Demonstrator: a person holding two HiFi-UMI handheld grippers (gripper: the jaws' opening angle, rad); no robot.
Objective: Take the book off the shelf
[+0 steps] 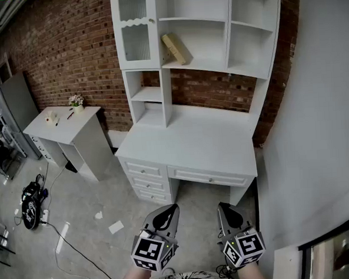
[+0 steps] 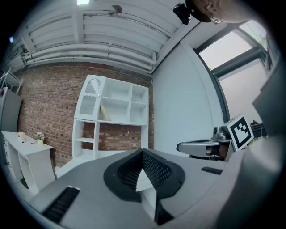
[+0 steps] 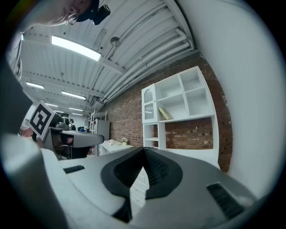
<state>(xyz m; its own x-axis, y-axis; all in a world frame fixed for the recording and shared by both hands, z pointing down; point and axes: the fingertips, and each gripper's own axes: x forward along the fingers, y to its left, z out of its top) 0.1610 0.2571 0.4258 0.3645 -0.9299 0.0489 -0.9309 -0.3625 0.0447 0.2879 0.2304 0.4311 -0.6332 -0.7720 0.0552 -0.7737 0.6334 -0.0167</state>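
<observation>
A tan book (image 1: 176, 48) leans tilted on the middle shelf of the white hutch (image 1: 199, 63) above the desk; it also shows small in the left gripper view (image 2: 104, 112) and the right gripper view (image 3: 165, 113). Both grippers are held low in front of the desk, well short of it. My left gripper (image 1: 172, 209) is shut with nothing in it, its jaws meeting at a point (image 2: 142, 152). My right gripper (image 1: 222, 207) is shut and empty too (image 3: 144, 149).
The white desk (image 1: 192, 143) with drawers stands against a brick wall. A small white side table (image 1: 64, 125) with a flower pot stands at the left. Cables and a black bag (image 1: 31, 206) lie on the floor at the left. A white wall (image 1: 321, 127) rises at the right.
</observation>
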